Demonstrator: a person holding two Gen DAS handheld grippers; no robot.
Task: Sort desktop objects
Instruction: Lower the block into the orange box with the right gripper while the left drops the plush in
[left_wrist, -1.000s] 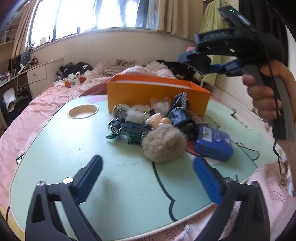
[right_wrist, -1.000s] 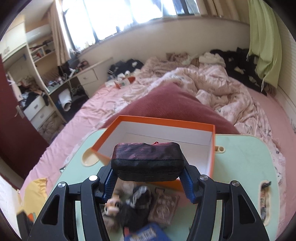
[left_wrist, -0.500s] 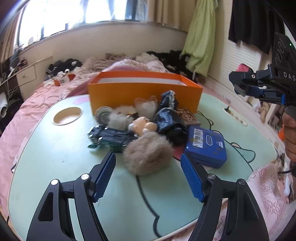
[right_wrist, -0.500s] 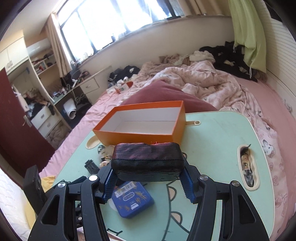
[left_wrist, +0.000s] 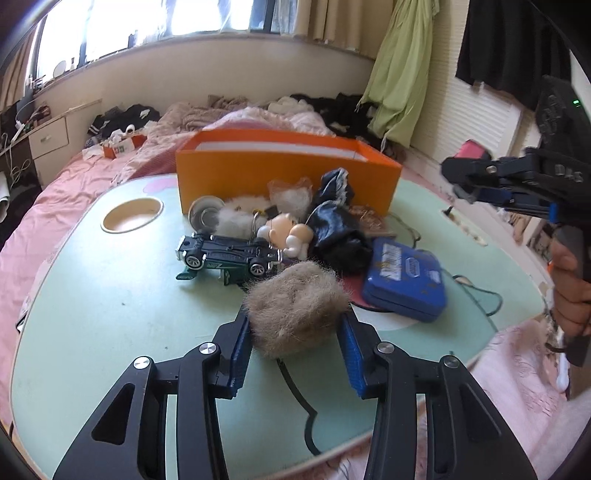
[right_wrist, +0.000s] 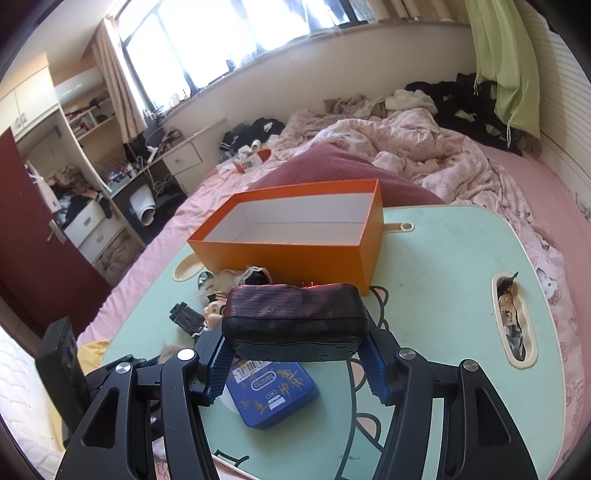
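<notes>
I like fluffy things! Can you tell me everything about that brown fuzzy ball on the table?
The fuzzy ball is a round grey-brown pom-pom of long, soft-looking fur. It sits on the green table, nearest of the toy pile, just before the upside-down toy car. The left gripper is closing around it, blue pads at both sides.

box (right_wrist: 295, 254) orange | tin (left_wrist: 404, 278) blue | pompom (left_wrist: 295, 306) tan | table (left_wrist: 110, 314) mint

bright window (right_wrist: 236, 33) | pink bed (right_wrist: 424, 147) | desk drawers (right_wrist: 183, 158)
</notes>
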